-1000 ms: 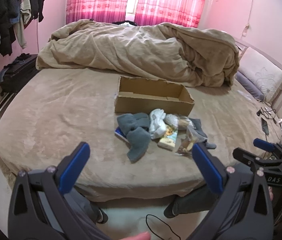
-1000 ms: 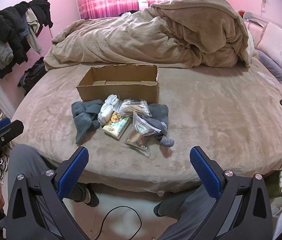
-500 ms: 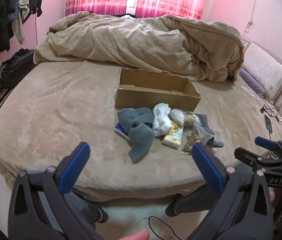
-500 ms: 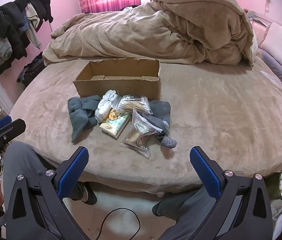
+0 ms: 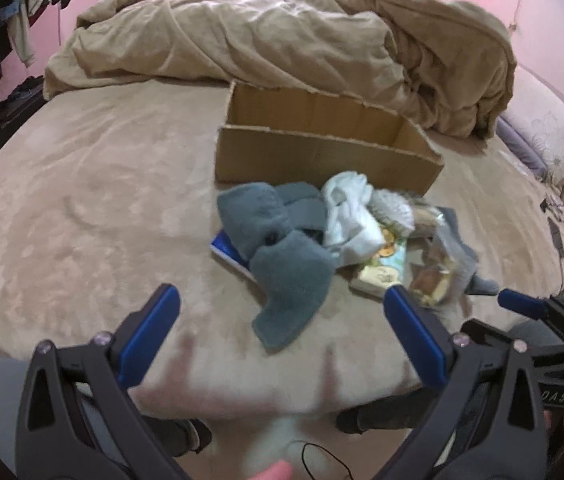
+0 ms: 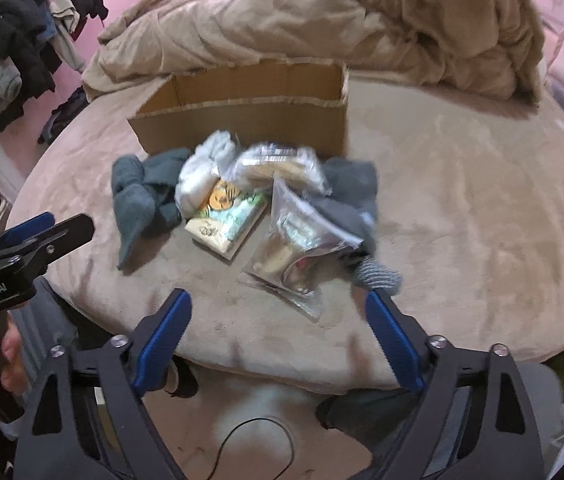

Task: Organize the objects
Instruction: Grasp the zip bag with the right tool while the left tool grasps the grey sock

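Note:
An open cardboard box (image 5: 322,156) (image 6: 250,116) stands on the bed. In front of it lies a pile: grey socks (image 5: 282,256) (image 6: 142,196), a white sock (image 5: 350,216) (image 6: 198,172), a picture book (image 6: 226,216) (image 5: 382,268), a clear snack bag (image 6: 294,248), another bag (image 6: 278,164) and a grey dotted sock (image 6: 374,272). My left gripper (image 5: 282,320) is open and empty, short of the grey socks. My right gripper (image 6: 278,320) is open and empty, just short of the clear bag.
A rumpled tan duvet (image 5: 282,40) lies behind the box. Clothes (image 6: 22,48) hang on the left wall. A pillow (image 5: 550,144) is at the right. The bed's front edge (image 6: 282,376) is under my grippers, with a cable (image 6: 242,436) on the floor.
Both grippers have moved forward toward the pile, which now looks larger and closer. Both stay open and empty.

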A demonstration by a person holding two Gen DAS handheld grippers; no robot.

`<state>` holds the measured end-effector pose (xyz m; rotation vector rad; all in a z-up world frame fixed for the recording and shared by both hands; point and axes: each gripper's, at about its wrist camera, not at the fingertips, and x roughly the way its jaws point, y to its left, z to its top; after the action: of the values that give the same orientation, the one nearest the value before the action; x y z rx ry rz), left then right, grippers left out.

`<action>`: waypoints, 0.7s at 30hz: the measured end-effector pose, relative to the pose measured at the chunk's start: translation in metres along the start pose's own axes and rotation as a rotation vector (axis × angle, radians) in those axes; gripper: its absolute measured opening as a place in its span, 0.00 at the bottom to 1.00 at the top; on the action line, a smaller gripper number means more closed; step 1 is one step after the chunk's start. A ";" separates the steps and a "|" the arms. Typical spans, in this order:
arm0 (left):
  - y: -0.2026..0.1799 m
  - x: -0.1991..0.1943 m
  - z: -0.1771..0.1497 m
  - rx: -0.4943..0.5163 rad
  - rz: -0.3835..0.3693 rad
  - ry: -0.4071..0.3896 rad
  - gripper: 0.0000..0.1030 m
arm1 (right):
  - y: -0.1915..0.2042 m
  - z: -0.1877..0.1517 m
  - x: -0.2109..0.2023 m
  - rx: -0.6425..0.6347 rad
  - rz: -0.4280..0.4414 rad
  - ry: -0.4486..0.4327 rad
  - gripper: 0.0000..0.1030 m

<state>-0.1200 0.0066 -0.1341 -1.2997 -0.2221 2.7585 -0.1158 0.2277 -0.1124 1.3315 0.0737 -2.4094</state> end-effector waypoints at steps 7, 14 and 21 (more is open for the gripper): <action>-0.004 0.037 0.008 0.072 0.027 0.002 0.86 | -0.009 0.005 0.041 0.057 0.033 0.060 0.82; 0.000 0.065 0.022 0.115 0.036 0.019 0.80 | -0.018 0.012 0.057 0.117 0.058 0.061 0.79; -0.003 0.062 0.020 0.104 -0.004 0.014 0.56 | -0.028 0.013 0.063 0.163 0.095 0.056 0.51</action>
<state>-0.1750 0.0157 -0.1677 -1.2915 -0.0796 2.7161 -0.1661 0.2317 -0.1607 1.4398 -0.1712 -2.3398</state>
